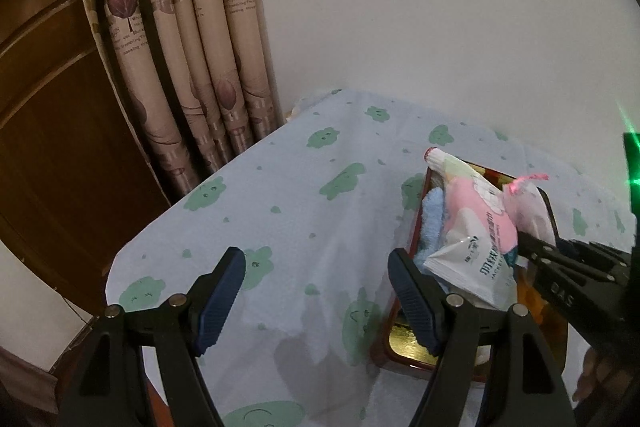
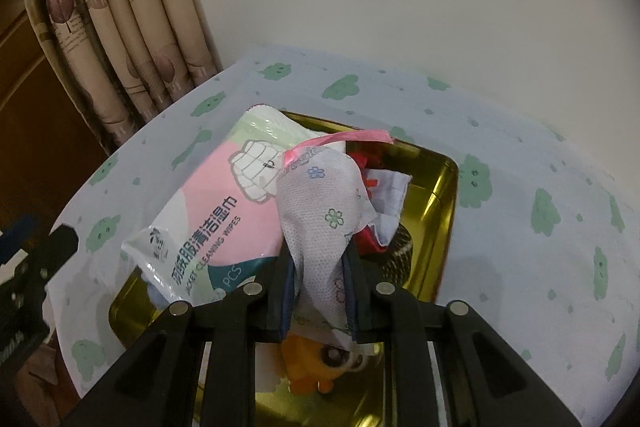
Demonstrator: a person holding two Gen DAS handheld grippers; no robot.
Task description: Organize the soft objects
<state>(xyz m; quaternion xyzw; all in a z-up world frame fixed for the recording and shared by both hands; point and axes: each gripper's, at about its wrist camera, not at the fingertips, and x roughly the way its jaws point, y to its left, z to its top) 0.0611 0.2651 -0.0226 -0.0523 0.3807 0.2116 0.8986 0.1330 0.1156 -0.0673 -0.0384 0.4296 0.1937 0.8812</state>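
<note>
Right gripper (image 2: 318, 279), angled down, clenched on a white floral mesh pouch w/ pink ribbon tie (image 2: 320, 203), held above the gold metal tray w/ dark red rim (image 2: 440, 195). Pouch leans on a pink-and-white wipes pack (image 2: 224, 211) at tray's left edge. Left gripper (image 1: 316, 295) released, jaws wide, nothing between, tilted down over the pale blue cloth w/ green blobs (image 1: 300, 195), beside tray's left rim.

Dim, greenish room light; fisheye bending darkens the corners; glare glints off the shiny gold metal tray (image 2: 436, 187); green lens flare beside it.
</note>
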